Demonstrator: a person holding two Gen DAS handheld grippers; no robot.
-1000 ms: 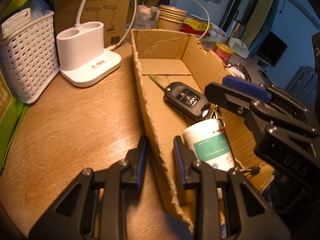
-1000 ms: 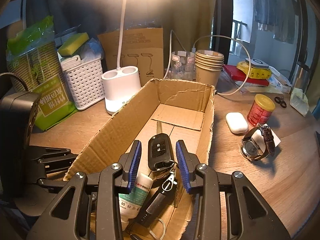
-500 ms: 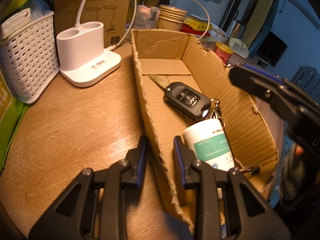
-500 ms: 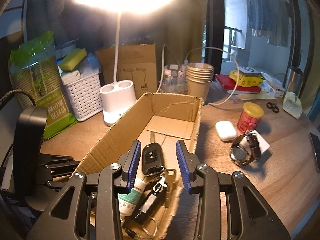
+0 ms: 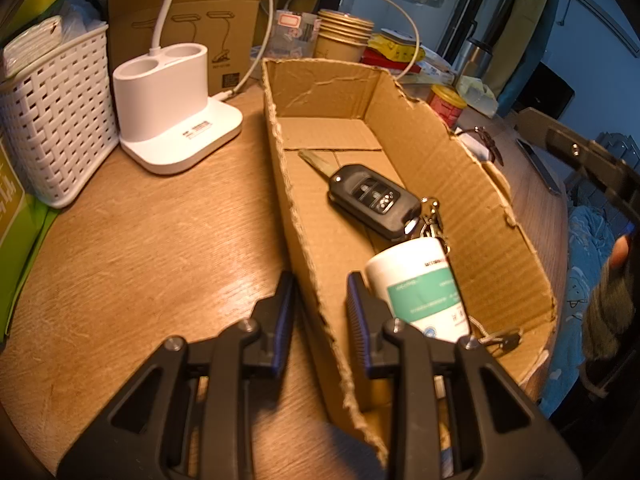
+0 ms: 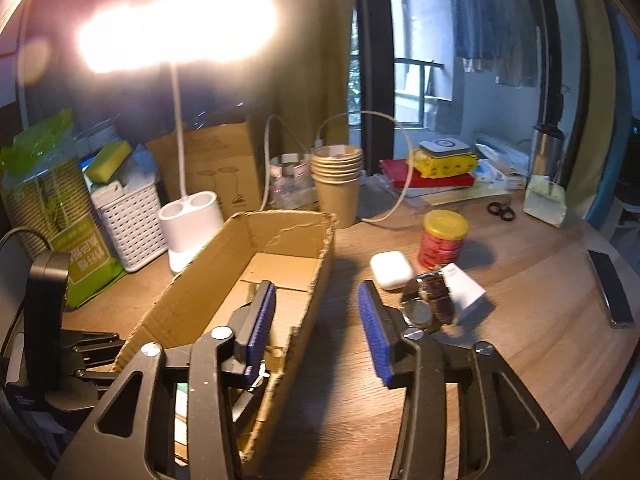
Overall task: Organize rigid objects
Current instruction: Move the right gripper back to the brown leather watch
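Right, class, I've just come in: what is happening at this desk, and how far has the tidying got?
A person works with two hand-held grippers. The left gripper is clamped on the near wall of the cardboard box, steadying it. Inside already lie a car key and a white tube. The right gripper is empty, its fingers just opening over the box's right wall. A watch, earbud case and red tin wait on the table.

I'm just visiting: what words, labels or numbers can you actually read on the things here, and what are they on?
Nothing reads clearly enough to quote.
White lamp base: sticker with a barcode, print too small.
Tube: green label, lettering blurred.
Brown carton: printed lamp drawings, captions too small.
Green packet: large characters, blurred.
Red can: print blurred.
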